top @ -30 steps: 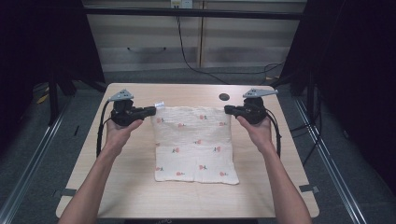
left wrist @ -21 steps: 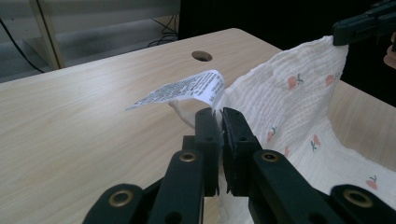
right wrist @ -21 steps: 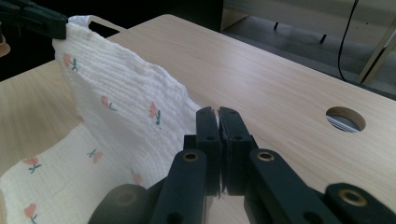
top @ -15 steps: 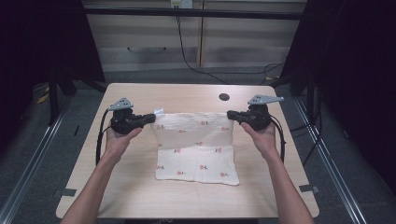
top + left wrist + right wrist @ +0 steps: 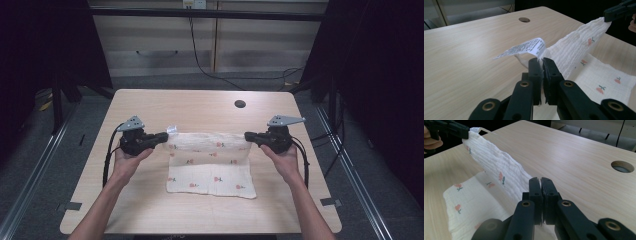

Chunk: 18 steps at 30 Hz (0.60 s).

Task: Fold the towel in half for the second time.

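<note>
We see left gripper (image 5: 163, 136) clamped tight on cloth (image 5: 210, 167) corner beside care label (image 5: 524, 48), right gripper (image 5: 248, 136) pinching opposite corner. Far edge lifted taut between us, near half flat on table (image 5: 200, 107). Pinched corners buried inside jaws, label print unreadable.
</note>
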### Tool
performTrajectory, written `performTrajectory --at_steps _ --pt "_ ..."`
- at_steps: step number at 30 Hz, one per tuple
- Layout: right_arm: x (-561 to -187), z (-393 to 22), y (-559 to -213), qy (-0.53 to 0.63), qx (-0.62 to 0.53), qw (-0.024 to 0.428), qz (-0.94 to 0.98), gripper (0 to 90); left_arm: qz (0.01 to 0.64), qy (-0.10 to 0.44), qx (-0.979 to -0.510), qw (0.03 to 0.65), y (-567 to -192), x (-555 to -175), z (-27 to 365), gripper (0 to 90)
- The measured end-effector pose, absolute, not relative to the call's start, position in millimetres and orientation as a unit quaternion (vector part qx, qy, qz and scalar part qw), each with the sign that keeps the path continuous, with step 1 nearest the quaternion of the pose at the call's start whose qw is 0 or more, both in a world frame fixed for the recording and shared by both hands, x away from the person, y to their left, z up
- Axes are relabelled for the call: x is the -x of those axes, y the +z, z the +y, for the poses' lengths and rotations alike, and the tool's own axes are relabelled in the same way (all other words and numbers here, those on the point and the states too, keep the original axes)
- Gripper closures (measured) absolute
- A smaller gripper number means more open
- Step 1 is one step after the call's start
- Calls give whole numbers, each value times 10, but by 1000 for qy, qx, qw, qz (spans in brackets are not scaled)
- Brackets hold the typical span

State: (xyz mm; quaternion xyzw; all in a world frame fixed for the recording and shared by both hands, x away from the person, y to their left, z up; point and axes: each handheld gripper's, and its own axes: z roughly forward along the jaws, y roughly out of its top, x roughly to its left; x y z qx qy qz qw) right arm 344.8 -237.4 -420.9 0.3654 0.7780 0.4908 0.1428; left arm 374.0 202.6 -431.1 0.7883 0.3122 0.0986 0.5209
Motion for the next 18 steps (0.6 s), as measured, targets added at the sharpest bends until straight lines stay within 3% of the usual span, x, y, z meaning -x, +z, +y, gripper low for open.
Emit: performTrajectory --at_steps 18 --pt "-3057 -2361 -4320 483 -350 129 792 879 306 88 -801 507 -4415 -3442 2078 858"
